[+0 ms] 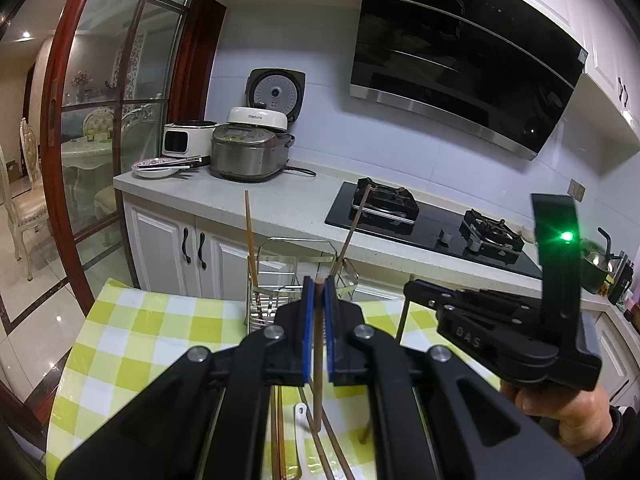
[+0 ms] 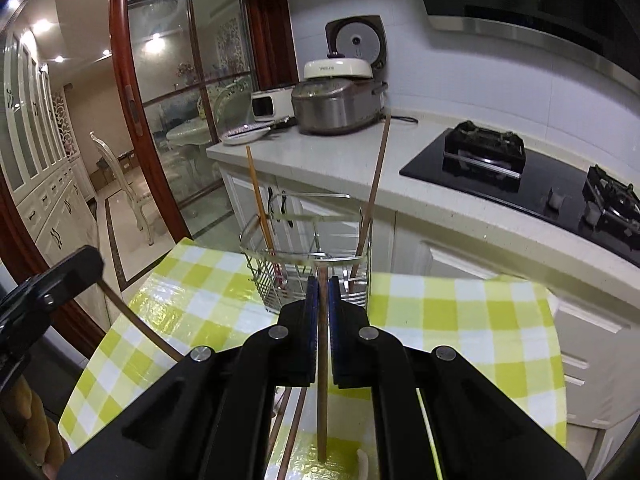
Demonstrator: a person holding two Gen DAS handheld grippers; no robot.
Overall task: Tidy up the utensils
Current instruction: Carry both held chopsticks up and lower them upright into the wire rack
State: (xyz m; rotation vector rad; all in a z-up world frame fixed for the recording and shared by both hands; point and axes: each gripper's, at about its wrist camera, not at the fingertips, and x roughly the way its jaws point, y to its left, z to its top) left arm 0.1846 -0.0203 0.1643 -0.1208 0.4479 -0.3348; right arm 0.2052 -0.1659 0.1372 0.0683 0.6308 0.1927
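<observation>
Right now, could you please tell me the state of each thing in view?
Left gripper: shut on a chopstick.
Right gripper: shut on another chopstick.
Wire caddy: upright, two chopsticks standing in it.
Rice cooker: lid up.

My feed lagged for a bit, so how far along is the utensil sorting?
Done: two chopsticks already stand in the wire holder. In hand: the left gripper and the right gripper are each shut on one chopstick, held upright above the checked tablecloth. Left: those two must go in, plus more chopsticks and a white spoon lying on the cloth.
</observation>
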